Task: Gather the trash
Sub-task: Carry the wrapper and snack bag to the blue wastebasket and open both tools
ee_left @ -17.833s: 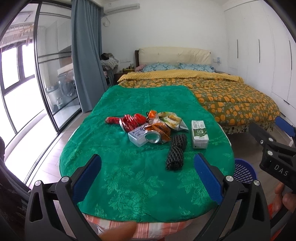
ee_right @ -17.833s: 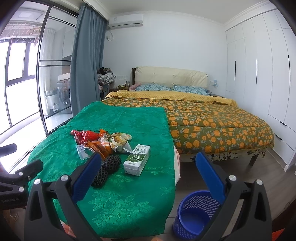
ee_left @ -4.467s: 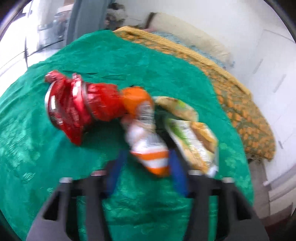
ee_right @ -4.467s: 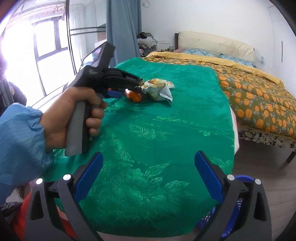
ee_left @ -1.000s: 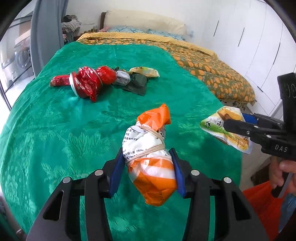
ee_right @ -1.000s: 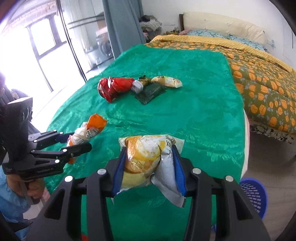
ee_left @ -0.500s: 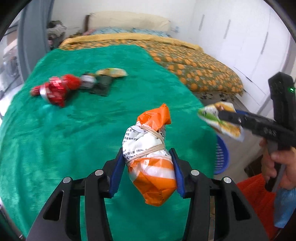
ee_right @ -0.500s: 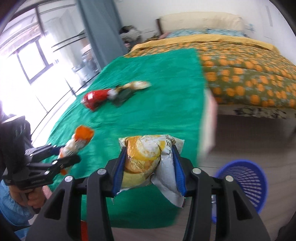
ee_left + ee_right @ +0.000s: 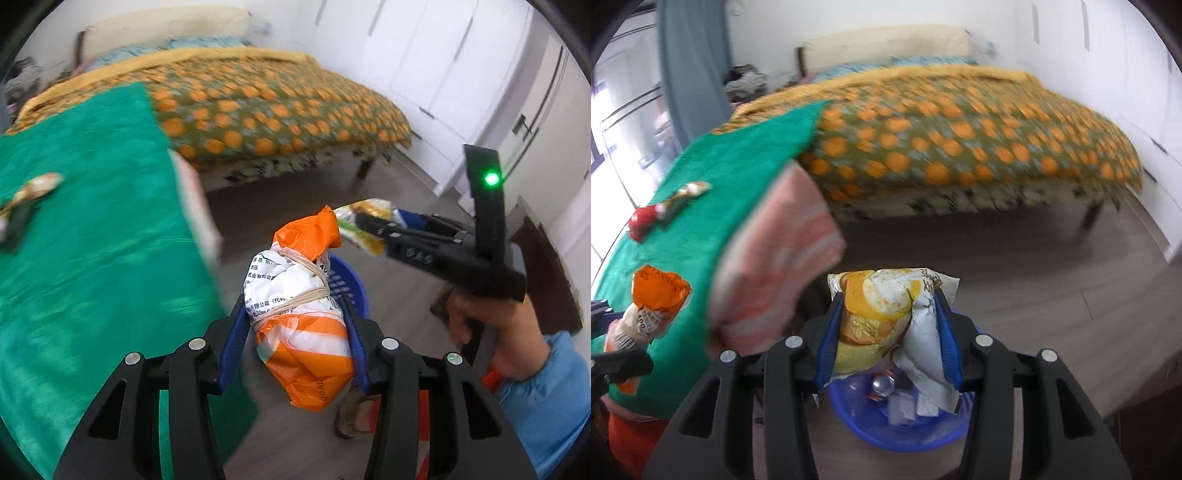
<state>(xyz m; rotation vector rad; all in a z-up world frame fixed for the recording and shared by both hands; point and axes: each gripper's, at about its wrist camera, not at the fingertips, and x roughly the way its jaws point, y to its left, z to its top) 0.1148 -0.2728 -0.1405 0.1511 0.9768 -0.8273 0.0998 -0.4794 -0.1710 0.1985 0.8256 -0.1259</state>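
My left gripper (image 9: 295, 332) is shut on an orange and white tied bag (image 9: 301, 314), held in the air past the table's right edge. My right gripper (image 9: 888, 325) is shut on a yellow snack wrapper (image 9: 882, 306) and hangs right above the blue basket (image 9: 897, 428), which holds several pieces of trash. In the left wrist view the right gripper (image 9: 364, 221) holds the wrapper (image 9: 365, 216) over the basket (image 9: 349, 280). A red wrapper (image 9: 642, 218) and a yellow packet (image 9: 692, 189) lie on the green cloth.
The table with the green cloth (image 9: 85, 258) is to the left. A bed with an orange-dotted cover (image 9: 960, 136) stands behind. White wardrobes (image 9: 461, 74) line the right wall. Grey floor lies around the basket.
Both grippers have swung right, off the table toward the floor. The right gripper with the wrapper now hangs over the basket; the left follows with the tied bag.
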